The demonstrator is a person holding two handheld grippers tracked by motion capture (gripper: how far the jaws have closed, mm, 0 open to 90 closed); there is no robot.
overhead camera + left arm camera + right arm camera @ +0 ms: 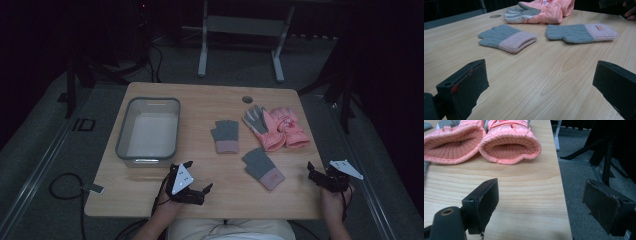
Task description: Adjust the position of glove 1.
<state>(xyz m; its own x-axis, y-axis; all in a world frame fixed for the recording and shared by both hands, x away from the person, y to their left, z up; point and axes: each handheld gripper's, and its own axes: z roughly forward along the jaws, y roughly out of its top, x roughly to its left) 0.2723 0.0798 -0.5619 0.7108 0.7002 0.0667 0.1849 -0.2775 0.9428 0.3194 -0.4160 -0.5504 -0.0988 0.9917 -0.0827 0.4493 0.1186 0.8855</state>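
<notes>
Two grey knit gloves with pink cuffs lie flat on the wooden table (pixel 200 107), one at the middle (pixel 225 136) and one nearer me (pixel 262 168). A pair of pink padded gloves (pixel 277 127) lies to the far right, cuffs toward me. My left gripper (pixel 200 176) rests at the front edge, open and empty, facing the knit gloves (pixel 506 38) (pixel 579 32). At the front right corner my right gripper (pixel 320 170) stands open and empty. It faces the pink cuffs (pixel 510 145), with one jaw out past the table's right edge.
A clear plastic bin (pixel 148 130) with nothing in it stands at the left of the table. A round cable hole (pixel 247 99) sits near the far edge. Grey carpet (pixel 584 180) and dark stand legs lie beyond the right edge.
</notes>
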